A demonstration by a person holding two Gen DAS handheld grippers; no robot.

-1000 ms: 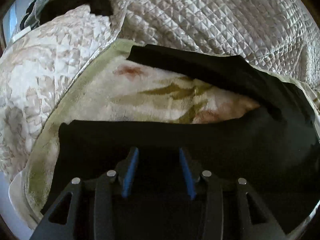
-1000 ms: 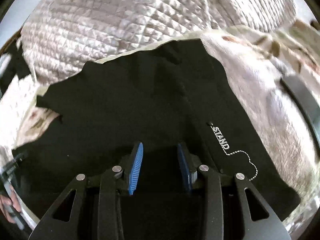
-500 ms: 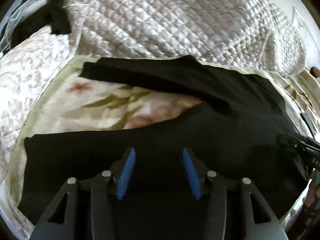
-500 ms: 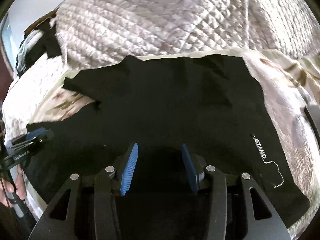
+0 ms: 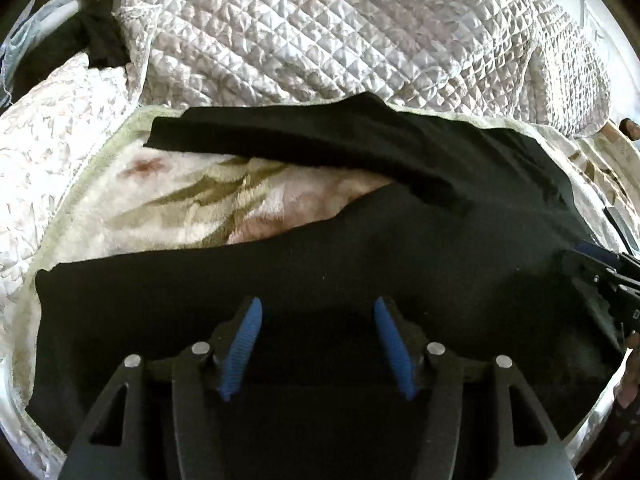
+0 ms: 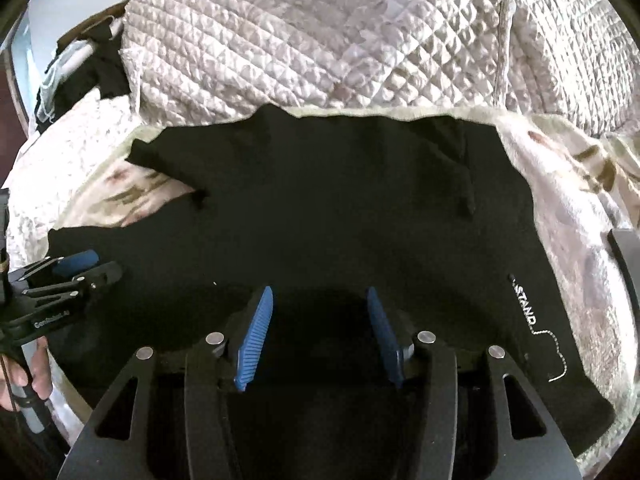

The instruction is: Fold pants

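Black pants [image 5: 400, 264] lie flat on the floral blanket [image 5: 168, 200], long axis sideways, legs toward the left gripper [image 5: 318, 344]. It and the right gripper [image 6: 318, 336] have been opening, both empty.

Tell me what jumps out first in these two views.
The black pants dominate, spread across a floral blanket with one leg lying apart along the far edge. White "STAND" lettering shows near the right edge in the right view. Behind lies a pale quilt. Both tongs, left and right, hover open over the fabric, jaws just widened, nothing gripped.
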